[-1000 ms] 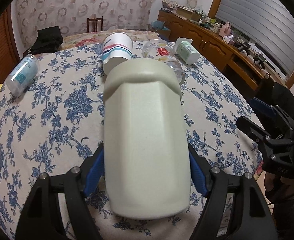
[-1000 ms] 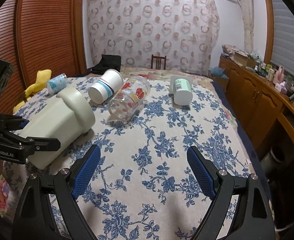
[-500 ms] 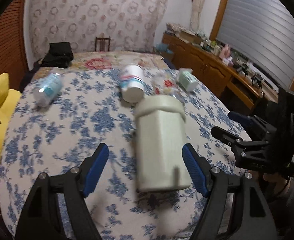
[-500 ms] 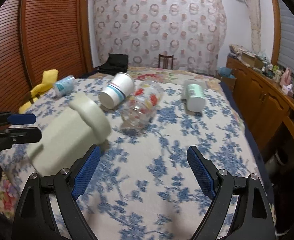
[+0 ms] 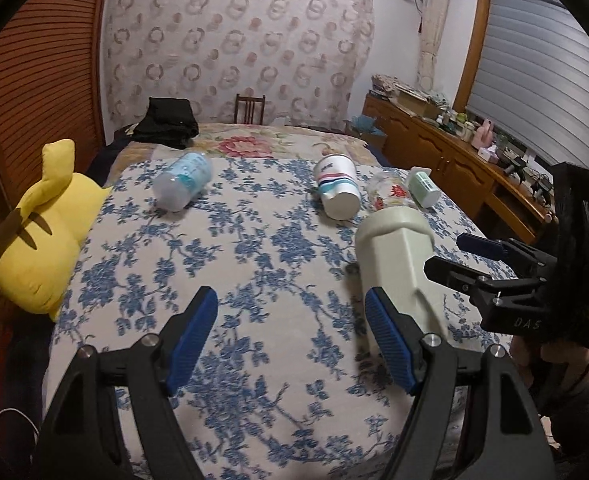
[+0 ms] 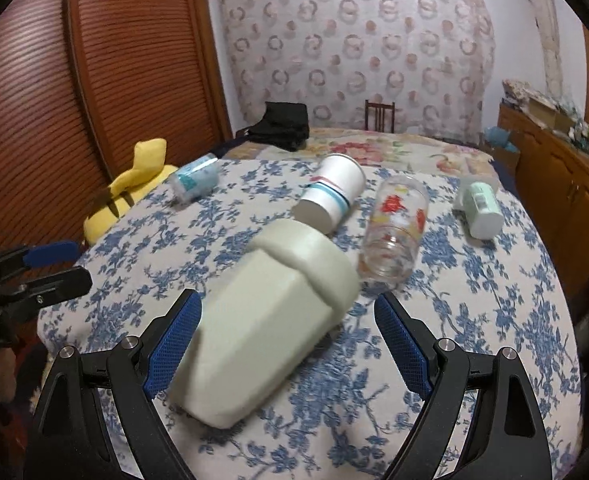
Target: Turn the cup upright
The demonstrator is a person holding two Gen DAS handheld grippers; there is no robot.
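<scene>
On the floral bedspread [image 6: 474, 320], the cream cup [image 6: 270, 320] lies sideways between the wide-open, empty right gripper [image 6: 286, 344], the left gripper [image 5: 290, 340] equally open and empty; a glancing close could roll it into the glass [image 6: 394, 232].

the right gripper [image 6: 286, 344] is spread wide, and the pale green cup [image 6: 266, 328] lies on its side between the blue pads [image 6: 172, 344], its thick rim end pointing away; whether the near pad touches it is hard to tell. it rests on the blue-flowered cloth [image 6: 474, 320]. beyond lie a striped paper cup [image 6: 332, 198], a printed glass [image 6: 396, 228], a mint-labelled cup [image 6: 480, 208] and a clear bottle [image 6: 194, 178], all tipped over. a yellow plush [image 6: 130, 192] sits at the left edge, near the left gripper [image 6: 50, 264].
</scene>
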